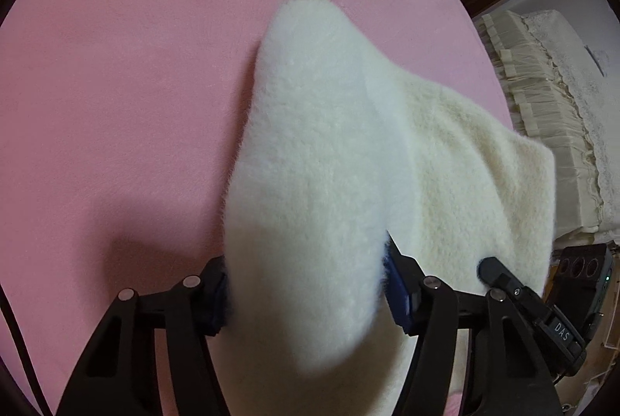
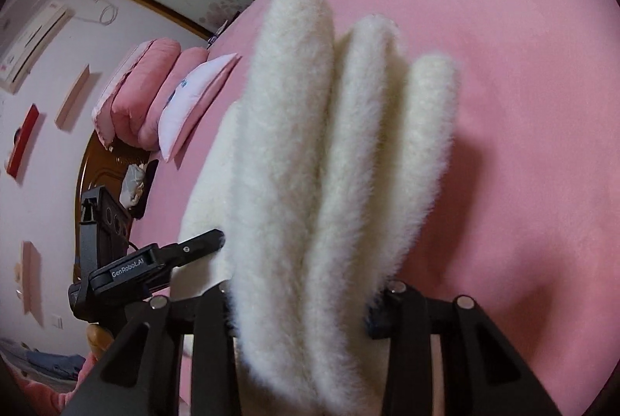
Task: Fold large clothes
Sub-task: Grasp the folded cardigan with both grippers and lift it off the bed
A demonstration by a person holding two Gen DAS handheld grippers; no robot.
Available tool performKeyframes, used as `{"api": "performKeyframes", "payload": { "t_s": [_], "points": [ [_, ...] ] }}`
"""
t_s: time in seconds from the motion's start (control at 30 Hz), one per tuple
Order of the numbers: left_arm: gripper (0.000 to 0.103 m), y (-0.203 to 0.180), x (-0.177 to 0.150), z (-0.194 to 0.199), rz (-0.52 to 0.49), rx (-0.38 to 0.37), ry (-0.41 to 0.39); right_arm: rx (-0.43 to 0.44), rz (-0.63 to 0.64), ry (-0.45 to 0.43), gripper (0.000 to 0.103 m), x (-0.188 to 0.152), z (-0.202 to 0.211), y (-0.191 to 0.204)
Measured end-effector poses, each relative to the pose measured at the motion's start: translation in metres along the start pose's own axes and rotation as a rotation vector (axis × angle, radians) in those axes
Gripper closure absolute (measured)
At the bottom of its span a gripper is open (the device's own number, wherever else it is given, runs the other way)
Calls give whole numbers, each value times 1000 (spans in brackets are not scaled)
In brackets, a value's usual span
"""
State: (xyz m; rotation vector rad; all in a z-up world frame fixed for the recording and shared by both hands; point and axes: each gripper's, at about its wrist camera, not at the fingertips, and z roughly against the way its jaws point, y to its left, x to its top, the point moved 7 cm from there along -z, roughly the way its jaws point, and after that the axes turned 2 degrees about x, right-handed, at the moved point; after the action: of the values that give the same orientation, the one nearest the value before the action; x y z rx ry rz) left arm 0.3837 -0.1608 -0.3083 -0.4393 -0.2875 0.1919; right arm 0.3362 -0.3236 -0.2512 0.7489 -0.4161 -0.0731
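Note:
A fluffy white fleece garment (image 1: 321,152) lies on the pink bed sheet (image 1: 116,106). My left gripper (image 1: 306,296) is shut on a thick fold of it, the fleece bulging up between the blue-padded fingers (image 1: 399,296). In the right wrist view the same garment (image 2: 294,164) shows as three upright ridges. My right gripper (image 2: 302,311) is shut on these bunched folds. The left gripper also shows at the left of the right wrist view (image 2: 186,249), touching the garment's edge. The fingertips are hidden by fleece.
Pink pillows and a white one (image 2: 166,102) are stacked at the head of the bed. A cream ruffled bedspread (image 1: 550,106) lies beyond the bed's right edge. A wooden headboard (image 2: 97,160) and a wall with shelves are at the left.

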Motion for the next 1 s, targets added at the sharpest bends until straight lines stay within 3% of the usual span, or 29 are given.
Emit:
{"api": "performKeyframes", "payload": {
  "t_s": [0.23, 0.43, 0.6, 0.83, 1.0],
  "points": [
    [43, 58, -28, 76, 80, -47, -56, 6, 100, 38, 67, -29, 7, 63],
    [43, 154, -33, 171, 133, 53, -121, 71, 119, 84, 67, -62, -38, 150],
    [43, 253, 2, 250, 139, 166, -152, 185, 111, 99, 67, -85, -107, 242],
    [43, 387, 82, 369, 49, 355, -162, 309, 86, 119, 67, -101, -205, 386],
    [42, 468, 126, 410, 11, 423, -223, 379, 123, 129, 67, -99, -281, 470]
  ]
}}
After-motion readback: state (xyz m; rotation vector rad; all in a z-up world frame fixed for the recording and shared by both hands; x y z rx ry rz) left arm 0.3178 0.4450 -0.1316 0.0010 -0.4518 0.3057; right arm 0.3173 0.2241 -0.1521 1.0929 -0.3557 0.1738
